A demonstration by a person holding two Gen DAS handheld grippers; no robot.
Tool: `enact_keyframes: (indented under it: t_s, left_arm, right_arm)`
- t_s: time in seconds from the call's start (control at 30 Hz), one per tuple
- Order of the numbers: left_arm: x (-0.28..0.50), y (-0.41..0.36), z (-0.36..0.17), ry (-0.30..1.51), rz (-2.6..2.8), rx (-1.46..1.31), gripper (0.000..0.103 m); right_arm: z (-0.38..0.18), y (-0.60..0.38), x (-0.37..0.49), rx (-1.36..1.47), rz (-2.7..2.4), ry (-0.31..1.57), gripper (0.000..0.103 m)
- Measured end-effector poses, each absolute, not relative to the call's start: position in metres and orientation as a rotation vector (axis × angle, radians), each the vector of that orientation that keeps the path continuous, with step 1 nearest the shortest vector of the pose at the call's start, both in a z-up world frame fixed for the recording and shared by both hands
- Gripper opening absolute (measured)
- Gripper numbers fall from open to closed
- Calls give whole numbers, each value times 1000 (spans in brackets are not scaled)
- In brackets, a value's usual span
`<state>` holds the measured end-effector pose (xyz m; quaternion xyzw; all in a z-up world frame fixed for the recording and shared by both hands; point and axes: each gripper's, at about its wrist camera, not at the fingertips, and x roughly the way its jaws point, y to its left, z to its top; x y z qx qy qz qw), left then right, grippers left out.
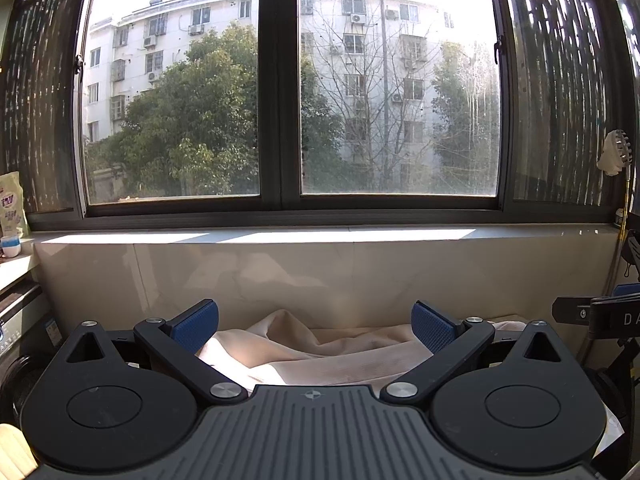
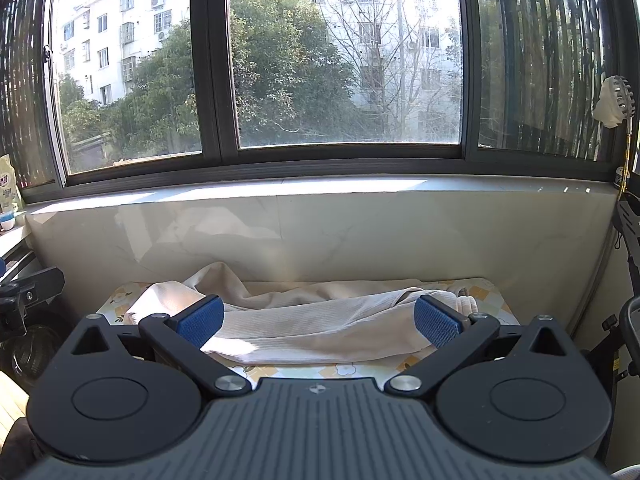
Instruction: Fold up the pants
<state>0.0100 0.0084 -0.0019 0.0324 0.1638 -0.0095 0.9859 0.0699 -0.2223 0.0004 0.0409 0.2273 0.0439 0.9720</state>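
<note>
Cream ribbed pants (image 2: 320,320) lie crumpled lengthwise on a small table with a flower-patterned cover (image 2: 348,369), below the window wall. They also show in the left wrist view (image 1: 320,352), bunched into folds. My left gripper (image 1: 315,326) is open and empty, held above the near side of the pants. My right gripper (image 2: 319,321) is open and empty, held above the pants' near edge. Part of the right gripper (image 1: 600,312) shows at the right edge of the left wrist view, and part of the left one (image 2: 28,288) at the left edge of the right wrist view.
A marble wall (image 2: 360,232) and windowsill (image 1: 320,236) rise right behind the table. A washing machine (image 1: 16,340) stands at the left, with a detergent bag (image 1: 12,204) and a cup (image 1: 10,245) above it. A shower head (image 2: 614,100) and a black stand (image 2: 628,240) are at the right.
</note>
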Motion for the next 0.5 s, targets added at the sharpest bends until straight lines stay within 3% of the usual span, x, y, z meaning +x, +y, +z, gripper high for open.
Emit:
enact_keyframes:
  t_s: [0.5]
  left_arm:
    - [12,8,-2,332,-12,65,103]
  right_arm:
    - [0,-220,71,84,87,465,103]
